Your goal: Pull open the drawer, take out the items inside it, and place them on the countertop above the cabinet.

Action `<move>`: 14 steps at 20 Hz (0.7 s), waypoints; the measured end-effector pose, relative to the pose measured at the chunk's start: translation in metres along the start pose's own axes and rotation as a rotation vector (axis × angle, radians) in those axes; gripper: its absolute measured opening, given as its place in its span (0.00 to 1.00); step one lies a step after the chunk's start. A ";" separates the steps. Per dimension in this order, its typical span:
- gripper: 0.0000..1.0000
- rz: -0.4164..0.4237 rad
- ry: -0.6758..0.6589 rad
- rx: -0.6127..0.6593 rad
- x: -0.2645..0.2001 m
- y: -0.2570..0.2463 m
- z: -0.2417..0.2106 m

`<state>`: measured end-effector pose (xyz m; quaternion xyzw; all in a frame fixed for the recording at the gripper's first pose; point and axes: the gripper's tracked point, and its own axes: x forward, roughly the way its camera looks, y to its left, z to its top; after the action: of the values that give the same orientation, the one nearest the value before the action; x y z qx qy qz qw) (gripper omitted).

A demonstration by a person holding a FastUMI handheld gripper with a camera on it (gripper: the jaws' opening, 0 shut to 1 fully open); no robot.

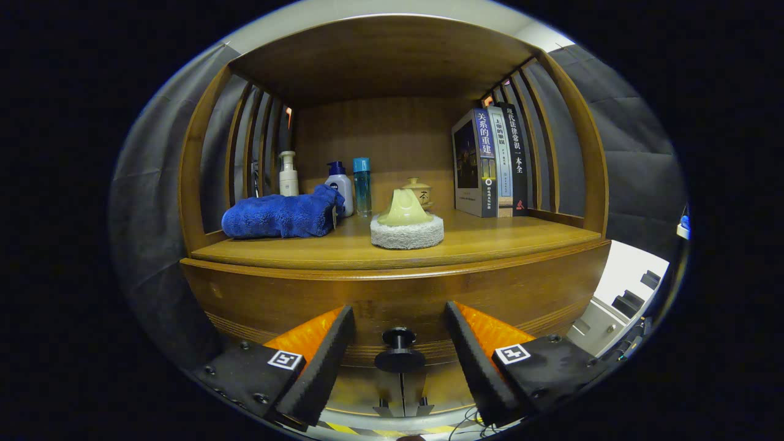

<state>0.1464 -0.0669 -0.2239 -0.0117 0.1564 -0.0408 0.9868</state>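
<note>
A wooden cabinet's drawer front [392,300] faces me, closed, with a round dark knob [399,350] low on it. My gripper [399,318] is open, and the knob sits between the two fingers, which stand clear of it on both sides. Above the drawer runs the wooden countertop [490,236]. On it lie a folded blue towel [282,215] and a round scrubbing pad with a pale handle [407,224].
At the back of the countertop stand a pump bottle [288,174], a white bottle [340,187], a blue bottle [362,185] and a small lidded cup [419,191]. Upright books [490,162] lean at the right. Slatted wooden sides enclose the shelf.
</note>
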 end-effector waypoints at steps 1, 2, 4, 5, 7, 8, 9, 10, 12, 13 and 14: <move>0.98 -0.002 0.002 -0.002 0.001 0.001 0.000; 0.98 -0.007 -0.002 -0.010 0.004 0.000 0.000; 0.99 -0.012 -0.007 -0.034 0.002 0.000 -0.001; 0.99 -0.014 -0.010 -0.041 0.003 0.001 -0.001; 0.99 -0.014 -0.015 -0.051 0.003 0.000 -0.003; 0.98 -0.015 -0.014 -0.056 0.003 0.000 -0.003; 0.98 -0.016 -0.013 -0.061 0.004 0.000 -0.002; 0.98 -0.017 -0.011 -0.064 0.003 0.000 -0.002; 0.98 -0.022 -0.003 -0.068 0.001 0.000 -0.001; 0.98 -0.021 -0.006 -0.068 -0.001 0.000 0.001; 0.98 -0.022 -0.016 -0.071 -0.006 0.001 0.006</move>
<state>0.1431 -0.0653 -0.2164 -0.0486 0.1496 -0.0460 0.9865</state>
